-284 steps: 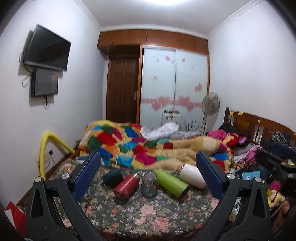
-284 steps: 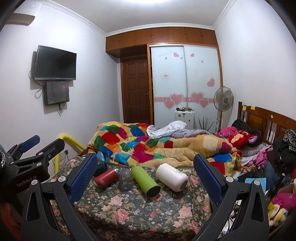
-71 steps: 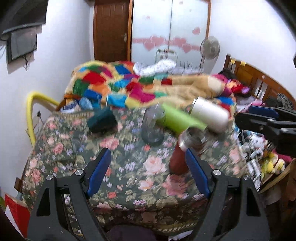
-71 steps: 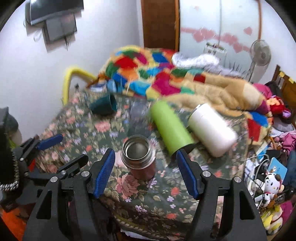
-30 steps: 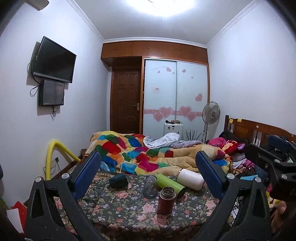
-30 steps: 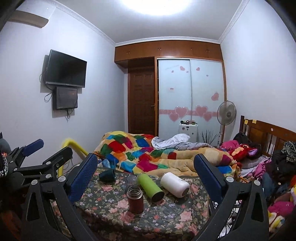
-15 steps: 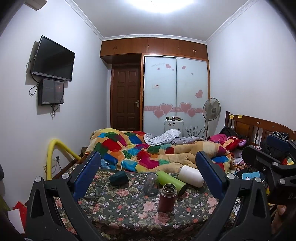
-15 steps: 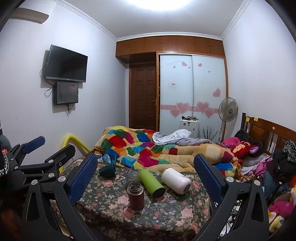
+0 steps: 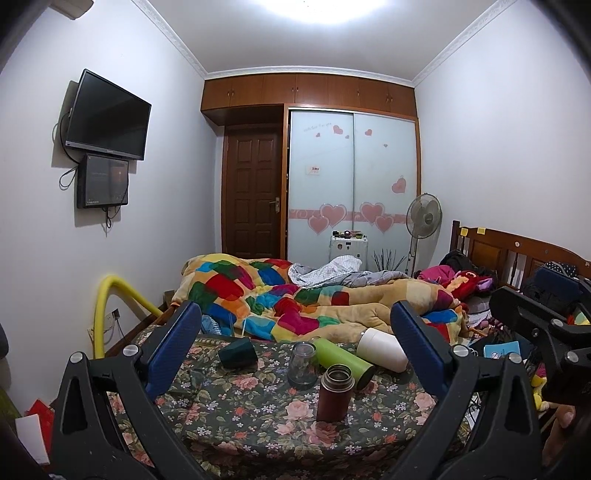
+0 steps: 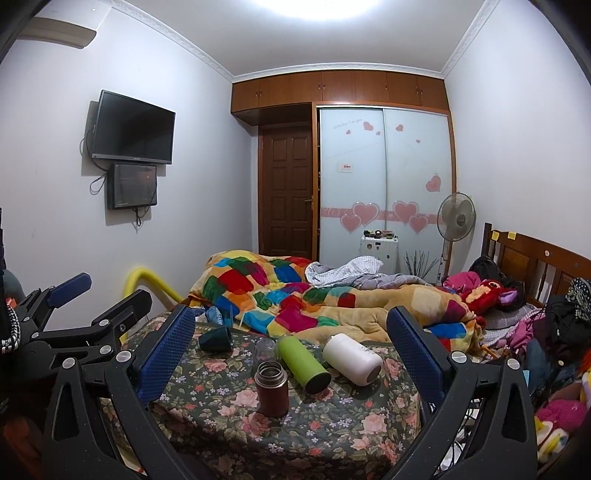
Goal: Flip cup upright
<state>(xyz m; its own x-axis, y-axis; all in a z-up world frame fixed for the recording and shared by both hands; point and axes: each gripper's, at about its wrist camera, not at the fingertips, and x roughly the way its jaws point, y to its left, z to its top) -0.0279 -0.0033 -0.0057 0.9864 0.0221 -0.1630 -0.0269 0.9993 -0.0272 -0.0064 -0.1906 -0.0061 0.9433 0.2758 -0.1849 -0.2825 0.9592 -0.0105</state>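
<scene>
On the floral table (image 9: 258,413), the red cup (image 9: 334,392) now stands upright, having lain sideways earlier. Left gripper (image 9: 295,350) and right gripper (image 10: 291,347) are both spread, empty. Only the right view shows the air conditioner (image 10: 61,31).

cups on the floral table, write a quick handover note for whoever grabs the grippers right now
Left gripper: open, empty, held back from the table.
Right gripper: open, empty, also held back.
Done: the dark red metal flask stands upright, mouth up, near the front of the floral-cloth table.
Left: the lime green tumbler, the white tumbler and the dark teal cup lie on their sides behind it.
The clear glass cup stands beside the green one; I cannot tell which end is up.
Suggested next: the green tumbler, closest to the flask.
</scene>
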